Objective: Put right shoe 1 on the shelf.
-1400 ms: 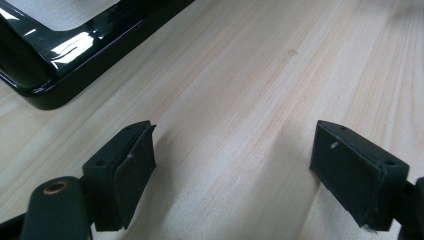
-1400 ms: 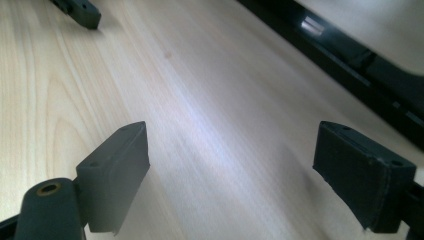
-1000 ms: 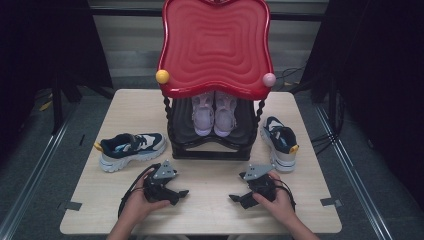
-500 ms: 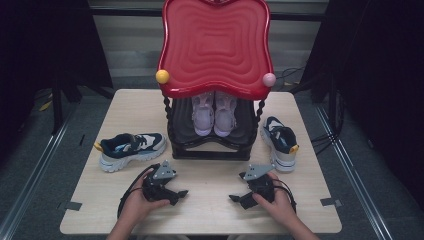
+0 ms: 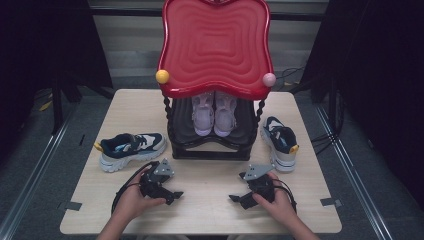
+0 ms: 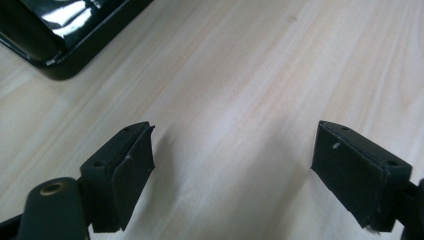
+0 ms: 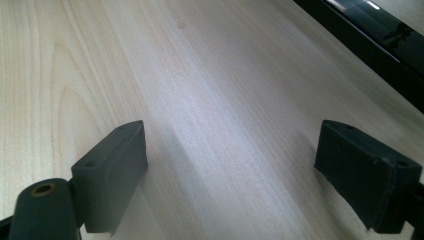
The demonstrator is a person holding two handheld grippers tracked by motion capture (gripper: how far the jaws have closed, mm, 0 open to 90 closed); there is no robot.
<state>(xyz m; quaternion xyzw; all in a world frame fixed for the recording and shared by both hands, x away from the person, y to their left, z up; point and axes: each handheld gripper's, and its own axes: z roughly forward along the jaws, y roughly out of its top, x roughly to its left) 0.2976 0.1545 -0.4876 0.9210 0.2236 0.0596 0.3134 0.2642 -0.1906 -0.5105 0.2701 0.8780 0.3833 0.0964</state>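
Wooden table [image 5: 210,200]: two grippers, left [image 5: 167,192] and right [image 5: 240,197], four shoes.

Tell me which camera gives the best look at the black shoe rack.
The high view: the whole shoe rack shows there, red top and pink shoes inside. The left gripper view catches just a glossy black corner of its base; the right gripper view, a black edge.

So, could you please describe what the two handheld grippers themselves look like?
The left black handheld gripper and right black handheld gripper each carry a grey three-cornered plate on top and trail a looping black cable. Their jaws end in blocky matte-black pads with small screw holes.
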